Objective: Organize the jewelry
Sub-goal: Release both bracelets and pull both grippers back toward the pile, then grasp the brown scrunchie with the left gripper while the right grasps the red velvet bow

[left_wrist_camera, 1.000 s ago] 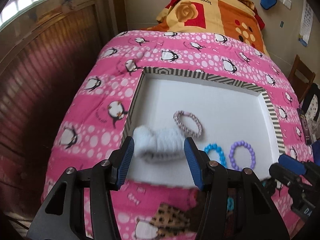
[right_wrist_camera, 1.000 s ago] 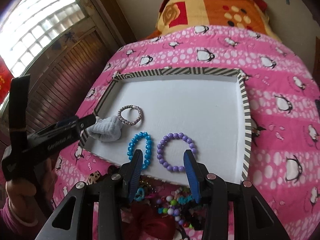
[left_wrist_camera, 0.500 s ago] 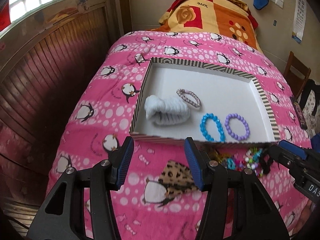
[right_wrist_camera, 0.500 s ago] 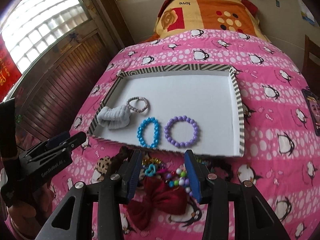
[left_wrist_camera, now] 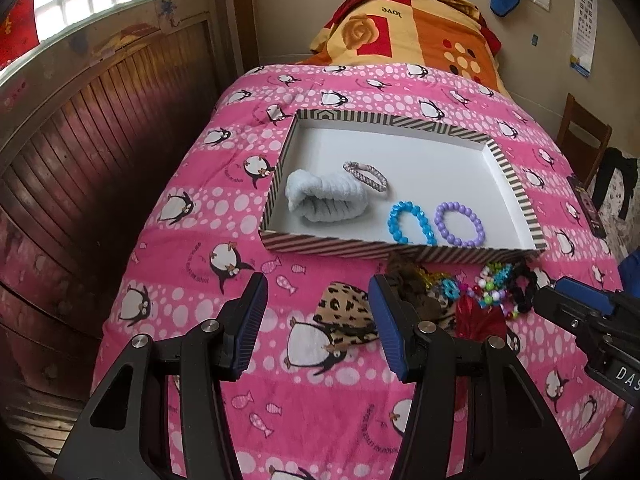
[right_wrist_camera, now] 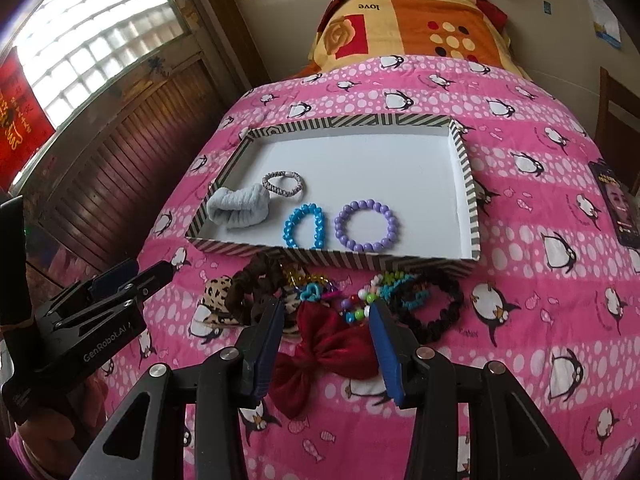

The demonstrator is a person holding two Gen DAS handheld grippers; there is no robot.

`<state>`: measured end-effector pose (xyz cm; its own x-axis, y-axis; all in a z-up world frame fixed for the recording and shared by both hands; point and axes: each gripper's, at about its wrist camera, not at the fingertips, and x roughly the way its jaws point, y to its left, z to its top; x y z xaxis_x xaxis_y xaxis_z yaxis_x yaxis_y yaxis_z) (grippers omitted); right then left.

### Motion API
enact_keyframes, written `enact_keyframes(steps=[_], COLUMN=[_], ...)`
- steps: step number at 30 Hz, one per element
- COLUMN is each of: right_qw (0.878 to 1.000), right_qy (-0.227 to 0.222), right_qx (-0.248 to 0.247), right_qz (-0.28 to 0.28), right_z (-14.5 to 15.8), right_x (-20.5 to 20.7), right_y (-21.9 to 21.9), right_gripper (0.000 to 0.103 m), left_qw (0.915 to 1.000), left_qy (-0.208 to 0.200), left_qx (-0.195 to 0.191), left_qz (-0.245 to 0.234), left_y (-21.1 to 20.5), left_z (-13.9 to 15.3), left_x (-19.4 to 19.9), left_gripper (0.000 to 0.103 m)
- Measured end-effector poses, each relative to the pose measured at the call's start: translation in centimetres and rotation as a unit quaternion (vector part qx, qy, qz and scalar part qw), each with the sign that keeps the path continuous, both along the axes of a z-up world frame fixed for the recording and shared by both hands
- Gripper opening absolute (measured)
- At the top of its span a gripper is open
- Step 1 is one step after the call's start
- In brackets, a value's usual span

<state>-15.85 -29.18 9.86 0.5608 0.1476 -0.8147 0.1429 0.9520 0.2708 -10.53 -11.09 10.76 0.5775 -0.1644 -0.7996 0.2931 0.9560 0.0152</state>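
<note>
A striped tray (left_wrist_camera: 400,246) (right_wrist_camera: 328,256) lies on the pink penguin bedspread. It holds a pale blue fluffy band (left_wrist_camera: 324,200) (right_wrist_camera: 240,204), a braided bracelet (left_wrist_camera: 366,176) (right_wrist_camera: 282,184), a blue bead bracelet (left_wrist_camera: 400,208) (right_wrist_camera: 304,209) and a purple bead bracelet (left_wrist_camera: 456,205) (right_wrist_camera: 366,202). In front of the tray sits a loose pile: a leopard scrunchie (left_wrist_camera: 344,312) (right_wrist_camera: 214,292), a red bow (right_wrist_camera: 332,340), a black scrunchie (right_wrist_camera: 458,300) and coloured beads (left_wrist_camera: 490,280). My left gripper (left_wrist_camera: 316,292) hovers open above the leopard scrunchie. Above the red bow, my right gripper (right_wrist_camera: 326,312) is open and empty.
A phone (right_wrist_camera: 616,208) lies on the bedspread at the right. A folded orange blanket (left_wrist_camera: 400,32) sits at the bed's far end. Dark wooden panelling (left_wrist_camera: 100,120) runs along the left side, and a wooden chair (left_wrist_camera: 580,136) stands at the right.
Both grippers have drawn back from over the tray toward the near end of the bed, so the loose pile now shows in front of them. Neither gripper took hold of anything.
</note>
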Motion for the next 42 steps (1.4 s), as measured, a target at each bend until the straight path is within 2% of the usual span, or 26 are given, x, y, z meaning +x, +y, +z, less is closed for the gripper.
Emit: enact_keyframes(steps=[13, 22, 27, 34, 38, 42], right_qw=[1.0, 0.999, 0.999, 0.992, 0.991, 0.992], right_qy=[0.007, 0.028, 0.052, 0.088, 0.097, 0.098], right_qx=[-0.014, -0.023, -0.006, 0.084, 0.094, 0.077], right_qz=[0.0, -0.003, 0.013, 0.031, 0.021, 0.022], right_z=[-0.4, -1.8, -3.4, -6.7, -7.8, -8.1], right_x=[-1.3, -2.4, -2.7, -1.1, 0.5, 2.0], right_y=[-0.1, -1.3, -1.2, 0.7, 1.2, 1.8], right_gripper=[0.044, 0.046, 0.046, 0.046, 0.046, 0.046], left_qw=[0.9999, 0.9976, 0.9953, 0.9922, 0.9911, 0.9906], left_qy=[0.011, 0.062, 0.082, 0.104, 0.112, 0.113], left_qx=[0.001, -0.026, -0.037, -0.052, -0.053, -0.064], left_qz=[-0.009, 0.011, 0.037, 0.046, 0.049, 0.043], left_y=[-0.4, 2.8, 4.5, 5.0, 5.0, 4.5], left_z=[-0.6, -2.6, -3.6, -4.2, -4.5, -4.1], left_x=[-1.4, -0.6, -0.1, 0.7, 1.0, 1.2], left_gripper=[0.052, 0.052, 0.052, 0.053, 0.055, 0.056])
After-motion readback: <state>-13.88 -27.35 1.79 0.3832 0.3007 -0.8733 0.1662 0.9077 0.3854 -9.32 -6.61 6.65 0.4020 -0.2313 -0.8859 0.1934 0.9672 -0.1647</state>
